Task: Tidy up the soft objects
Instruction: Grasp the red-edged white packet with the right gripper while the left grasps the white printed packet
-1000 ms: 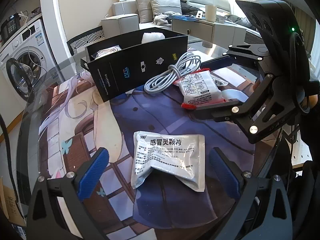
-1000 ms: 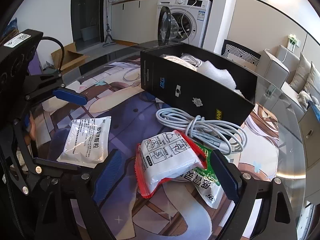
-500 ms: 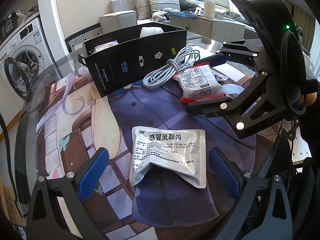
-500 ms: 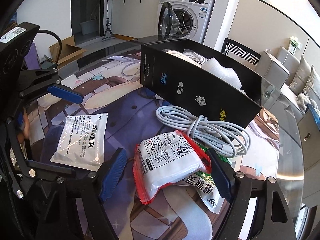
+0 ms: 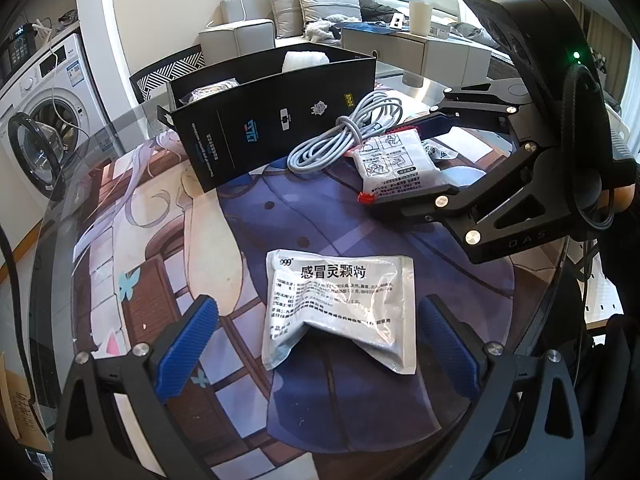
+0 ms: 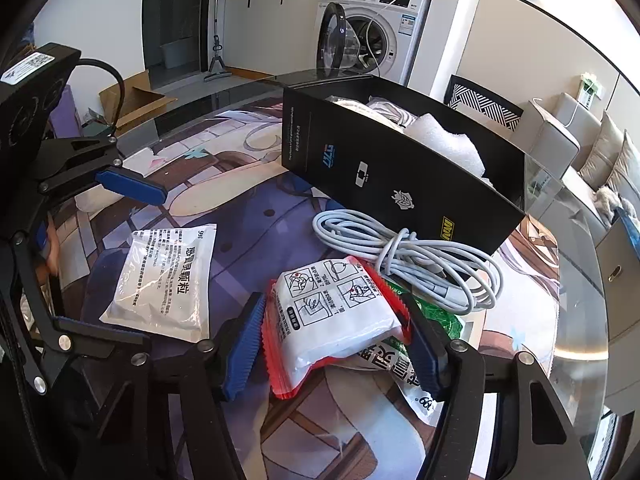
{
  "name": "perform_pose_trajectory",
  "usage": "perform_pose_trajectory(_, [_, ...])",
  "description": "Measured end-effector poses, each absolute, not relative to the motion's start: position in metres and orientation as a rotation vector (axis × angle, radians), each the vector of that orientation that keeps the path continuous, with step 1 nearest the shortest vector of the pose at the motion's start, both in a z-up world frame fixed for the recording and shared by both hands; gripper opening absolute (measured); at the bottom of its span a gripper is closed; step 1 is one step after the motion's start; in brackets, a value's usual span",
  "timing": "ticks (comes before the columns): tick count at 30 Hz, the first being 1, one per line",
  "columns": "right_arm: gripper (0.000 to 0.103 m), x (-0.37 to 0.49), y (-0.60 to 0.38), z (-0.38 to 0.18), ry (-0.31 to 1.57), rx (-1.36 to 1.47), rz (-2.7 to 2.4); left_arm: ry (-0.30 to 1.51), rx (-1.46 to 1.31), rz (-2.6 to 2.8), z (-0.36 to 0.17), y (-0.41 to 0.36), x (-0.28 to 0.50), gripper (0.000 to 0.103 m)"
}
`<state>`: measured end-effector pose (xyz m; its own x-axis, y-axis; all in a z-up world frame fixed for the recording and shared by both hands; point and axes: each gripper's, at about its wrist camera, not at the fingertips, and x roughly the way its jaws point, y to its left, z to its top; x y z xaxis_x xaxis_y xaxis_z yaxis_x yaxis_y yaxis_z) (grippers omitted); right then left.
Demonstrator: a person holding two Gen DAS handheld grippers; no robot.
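Note:
My right gripper [image 6: 338,344] is closing around a white packet with red edges [image 6: 334,316], its blue pads at the packet's sides; it also shows in the left wrist view [image 5: 394,164]. That packet lies on a green-and-white packet [image 6: 416,364]. My left gripper [image 5: 320,352] is open and straddles a silver medicine sachet [image 5: 340,300] lying flat on the mat; the sachet also shows in the right wrist view [image 6: 164,280]. A coiled grey cable [image 6: 412,264] lies by the black box [image 6: 392,176], which holds white foam [image 6: 448,144] and other soft items.
A printed mat [image 5: 168,208] covers a round glass table [image 6: 580,280]. A washing machine [image 6: 368,36] with its door open stands beyond the table. A sofa [image 5: 320,4] and a low cabinet [image 5: 440,52] stand behind the box.
My right gripper's jaws have narrowed from wide open onto the sides of the red-edged packet. The left gripper has stayed open over the silver sachet.

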<state>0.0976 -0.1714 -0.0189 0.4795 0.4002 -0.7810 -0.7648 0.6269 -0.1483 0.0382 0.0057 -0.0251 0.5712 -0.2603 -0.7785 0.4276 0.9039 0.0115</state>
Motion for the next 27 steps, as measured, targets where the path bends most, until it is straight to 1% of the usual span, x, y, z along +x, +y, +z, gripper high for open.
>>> perform_pose_trajectory(5, [0.061, 0.095, -0.173, -0.018, 0.773, -0.527, 0.765, 0.877, 0.208, -0.405, -0.026, 0.006, 0.038, 0.101])
perform_pose_trajectory(13, [0.060, 0.088, -0.175, -0.011, 0.753, -0.509, 0.795, 0.883, 0.198, -0.416, -0.027, 0.008, 0.039, 0.101])
perform_pose_trajectory(16, [0.060, 0.087, -0.176, -0.005, 0.739, -0.500, 0.797, 0.885, 0.183, -0.428, -0.026, 0.009, 0.039, 0.097])
perform_pose_trajectory(19, [0.060, 0.085, -0.178, 0.000, 0.726, -0.493, 0.798, 0.889, 0.171, -0.438, -0.027, 0.010, 0.039, 0.085])
perform_pose_trajectory(21, [0.060, 0.084, -0.178, 0.002, 0.721, -0.491, 0.797, 0.882, 0.172, -0.442, -0.027, 0.009, 0.038, 0.070])
perform_pose_trajectory(23, [0.060, 0.085, -0.179, 0.002, 0.719, -0.489, 0.795, 0.873, 0.175, -0.447, -0.025, 0.008, 0.037, 0.064])
perform_pose_trajectory(25, [0.060, 0.085, -0.180, 0.003, 0.717, -0.487, 0.794, 0.867, 0.162, -0.463, -0.023, 0.009, 0.037, 0.057])
perform_pose_trajectory(27, [0.060, 0.085, -0.180, 0.003, 0.715, -0.486, 0.793, 0.860, 0.158, -0.462, -0.022, 0.010, 0.037, 0.055])
